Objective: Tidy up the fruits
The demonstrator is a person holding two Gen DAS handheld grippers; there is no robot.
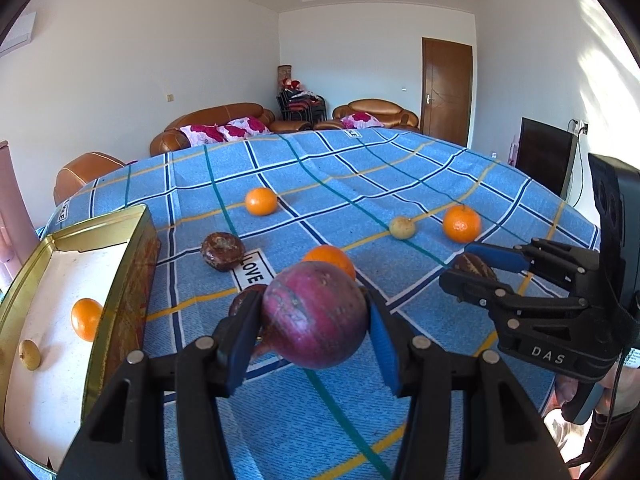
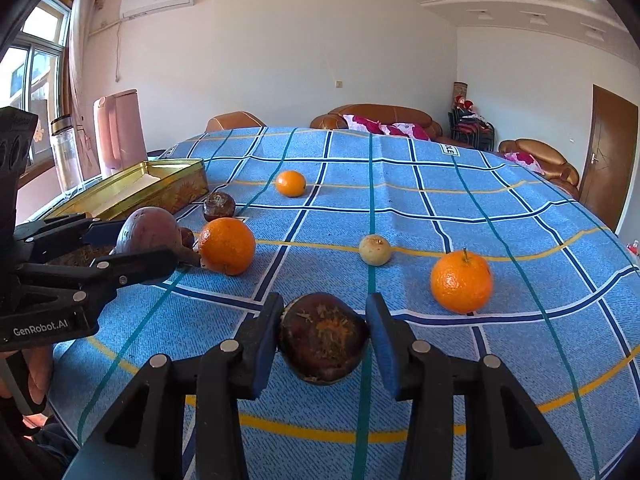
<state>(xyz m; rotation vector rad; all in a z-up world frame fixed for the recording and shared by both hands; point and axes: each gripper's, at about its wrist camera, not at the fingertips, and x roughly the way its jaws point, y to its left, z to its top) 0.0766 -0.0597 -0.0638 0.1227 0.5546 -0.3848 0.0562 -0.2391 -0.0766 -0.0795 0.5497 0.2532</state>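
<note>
My left gripper (image 1: pixel 314 306) is shut on a round reddish-purple fruit (image 1: pixel 316 316), its blue pads pressing both sides, just right of the gold tin (image 1: pixel 120 216). The tin holds an orange (image 1: pixel 86 318) and a small yellow fruit (image 1: pixel 30 354). My right gripper (image 2: pixel 324 308) is shut on a dark brown, rough-skinned fruit (image 2: pixel 323 338) low over the blue checked cloth (image 2: pixel 440 200). From the right wrist view, the left gripper (image 2: pixel 136 242) with the purple fruit (image 2: pixel 148 230) is at the left, beside the tin (image 2: pixel 176 184).
Loose on the cloth lie three oranges (image 2: pixel 291 183) (image 2: pixel 227 245) (image 2: pixel 461 282), a pale small fruit (image 2: pixel 375 250) and another dark brown fruit (image 2: pixel 219 205). A pink jug (image 2: pixel 120 132) and a clear bottle (image 2: pixel 66 156) stand behind the tin. Sofas line the far side.
</note>
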